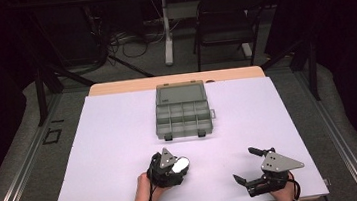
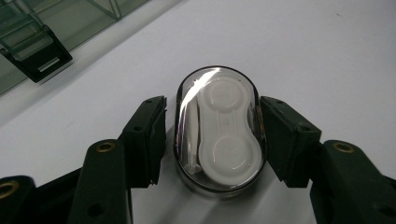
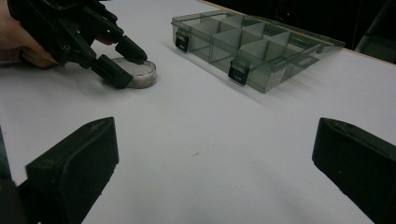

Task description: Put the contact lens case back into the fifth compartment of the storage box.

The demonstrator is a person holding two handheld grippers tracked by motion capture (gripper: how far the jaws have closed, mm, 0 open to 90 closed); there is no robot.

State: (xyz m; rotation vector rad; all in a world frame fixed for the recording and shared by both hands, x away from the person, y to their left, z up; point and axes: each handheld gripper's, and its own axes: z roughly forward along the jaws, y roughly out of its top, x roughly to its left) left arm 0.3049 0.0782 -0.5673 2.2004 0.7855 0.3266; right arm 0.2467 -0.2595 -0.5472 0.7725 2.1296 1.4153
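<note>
Left claw point(image 2: 217, 135) clamped on the sides of the contact lens case point(image 2: 219, 128), lower centre of frame, case flat on the white surface point(image 1: 120, 137). Right claw point(image 3: 210, 172) released, holding nothing. Keep pads square on the long sides, lift straight up; glossy lid may slip. Compartment box point(image 1: 182, 111) is open, upper centre.

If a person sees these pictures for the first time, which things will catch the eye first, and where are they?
First, the clear oval case with a white insert, lying on the white table between the jaws of the left gripper, which press its sides. Behind it, mid-table, lies the open grey compartment box. The right gripper is open at the near right.
</note>
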